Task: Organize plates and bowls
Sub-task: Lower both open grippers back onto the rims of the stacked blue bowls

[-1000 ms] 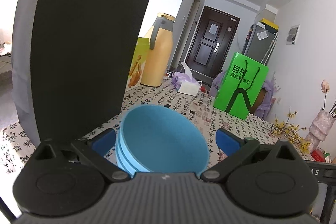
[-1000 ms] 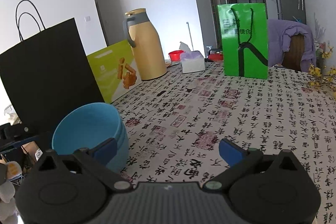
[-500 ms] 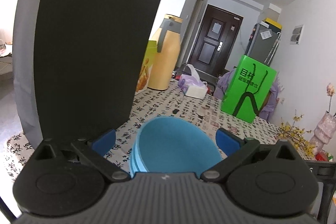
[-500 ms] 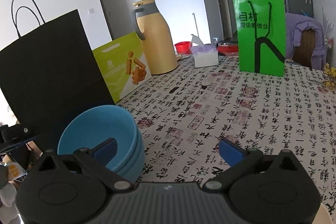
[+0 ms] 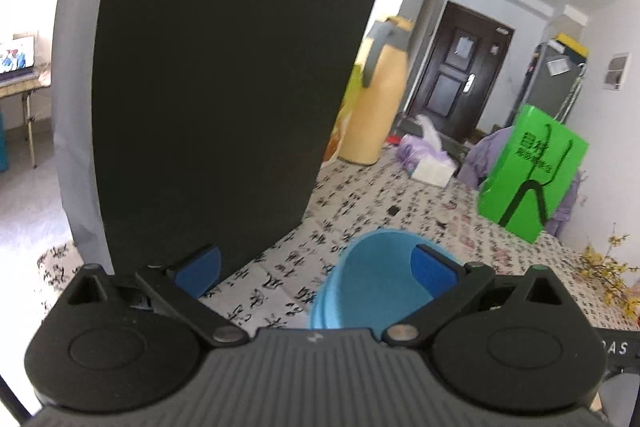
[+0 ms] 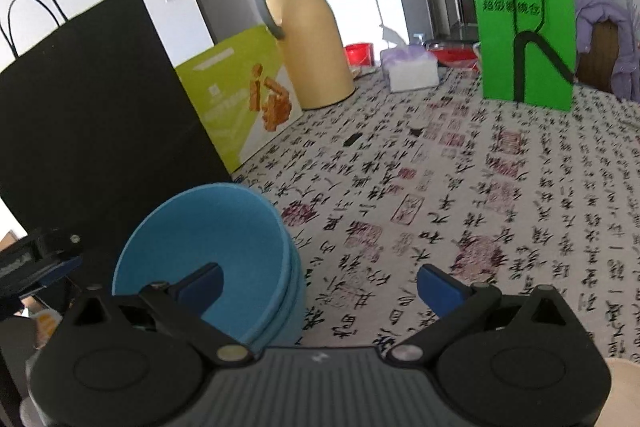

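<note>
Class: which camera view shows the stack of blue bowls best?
The right wrist view: the stack of round blue bowls shows its open inside and nested rims. In the left wrist view the stack is blurred and partly hidden by a finger of the left hand-held gripper.

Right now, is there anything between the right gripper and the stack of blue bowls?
Nothing visible stands between them. The right gripper has its jaws open, and the stack of blue bowls sits on the tablecloth directly at its left jaw. The black paper bag stands behind the bowls, not in the path.
</note>
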A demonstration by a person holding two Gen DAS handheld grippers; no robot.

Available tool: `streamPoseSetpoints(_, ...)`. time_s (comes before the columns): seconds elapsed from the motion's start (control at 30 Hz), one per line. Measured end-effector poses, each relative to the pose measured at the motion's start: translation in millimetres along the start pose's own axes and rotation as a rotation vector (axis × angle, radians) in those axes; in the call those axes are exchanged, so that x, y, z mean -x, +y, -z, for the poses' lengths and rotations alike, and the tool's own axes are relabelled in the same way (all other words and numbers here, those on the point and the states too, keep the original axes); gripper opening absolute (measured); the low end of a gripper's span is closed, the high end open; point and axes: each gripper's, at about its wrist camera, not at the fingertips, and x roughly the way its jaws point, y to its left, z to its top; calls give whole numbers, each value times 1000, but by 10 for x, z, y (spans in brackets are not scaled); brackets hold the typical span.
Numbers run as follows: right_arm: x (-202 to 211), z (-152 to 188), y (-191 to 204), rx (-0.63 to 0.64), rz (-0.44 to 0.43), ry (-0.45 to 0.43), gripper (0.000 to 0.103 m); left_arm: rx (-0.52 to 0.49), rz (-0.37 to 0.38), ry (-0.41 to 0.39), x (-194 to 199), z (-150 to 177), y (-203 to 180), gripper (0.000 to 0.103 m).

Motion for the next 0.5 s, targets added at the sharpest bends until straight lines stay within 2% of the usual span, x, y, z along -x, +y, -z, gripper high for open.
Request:
streamPoseSetpoints(0.3,-335,-12,69,-61,-22,101,103,106,-26,124,-333,23,209,103)
streamPoseSetpoints(0.5,-525,17,69,-117,-66,172,103,154,-4,186,-467,84,330,103)
